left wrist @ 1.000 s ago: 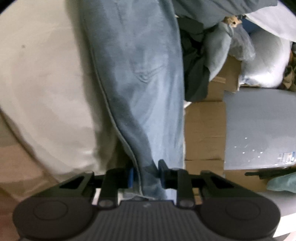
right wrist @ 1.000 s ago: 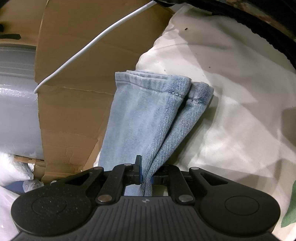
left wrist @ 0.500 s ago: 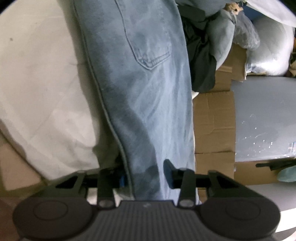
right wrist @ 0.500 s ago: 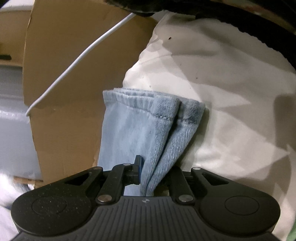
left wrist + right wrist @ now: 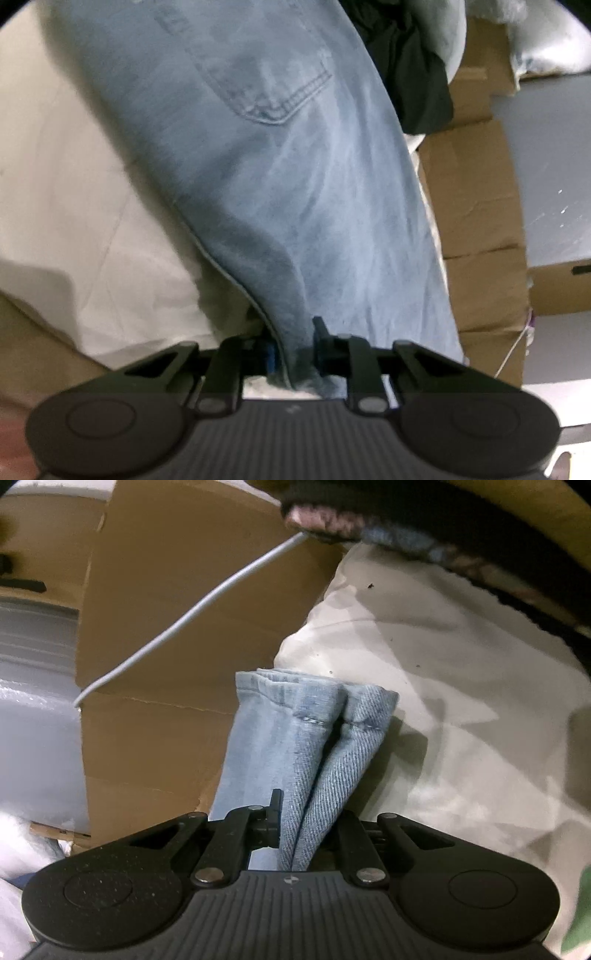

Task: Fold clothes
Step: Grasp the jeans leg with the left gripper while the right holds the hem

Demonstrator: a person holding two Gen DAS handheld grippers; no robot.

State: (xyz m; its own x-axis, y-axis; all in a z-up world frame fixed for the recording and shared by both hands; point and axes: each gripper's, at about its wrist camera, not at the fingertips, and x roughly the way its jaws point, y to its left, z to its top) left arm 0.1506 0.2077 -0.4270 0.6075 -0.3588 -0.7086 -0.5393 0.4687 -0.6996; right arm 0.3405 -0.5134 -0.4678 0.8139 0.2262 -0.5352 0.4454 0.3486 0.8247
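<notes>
Jaws of the left gripper [image 5: 293, 347] are closing on the soft, heavy light-blue denim jeans [image 5: 295, 177]; right gripper [image 5: 306, 827] pinches both hems, where layers bunch firmly.

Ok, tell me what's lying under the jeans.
Under the jeans a white sheet shows on one side and brown cardboard on the other. What lies directly beneath the denim is covered. Both grippers, left and right, pinch the jeans.
</notes>
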